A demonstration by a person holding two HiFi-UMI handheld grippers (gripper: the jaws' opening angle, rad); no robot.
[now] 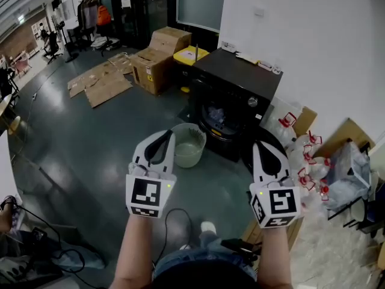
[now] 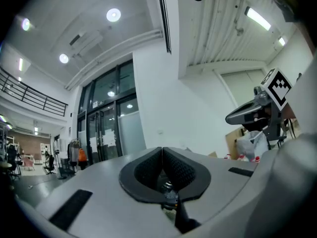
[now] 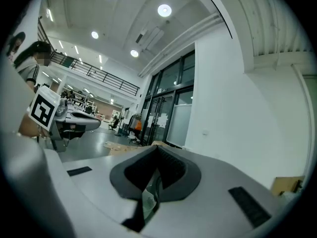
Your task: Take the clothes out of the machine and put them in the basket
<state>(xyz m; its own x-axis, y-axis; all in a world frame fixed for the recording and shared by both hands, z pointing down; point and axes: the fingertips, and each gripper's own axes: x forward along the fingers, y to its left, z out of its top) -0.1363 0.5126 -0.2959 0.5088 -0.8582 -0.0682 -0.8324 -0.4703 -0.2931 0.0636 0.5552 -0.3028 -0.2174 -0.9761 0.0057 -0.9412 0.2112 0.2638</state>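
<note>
A black washing machine stands against the white wall, its round opening facing me with clothes showing inside. On the floor just left of it sits a pale green basket. My left gripper is held level above the floor short of the basket, jaws shut and empty. My right gripper is held beside it, in front of the machine's right side, also shut and empty. In the left gripper view the pads meet; the right gripper view shows its pads together too.
Cardboard boxes and flattened cardboard lie at the back left, next to a yellow bin. Bags of red-capped plastic bottles pile up right of the machine. Cables trail on the floor near my feet.
</note>
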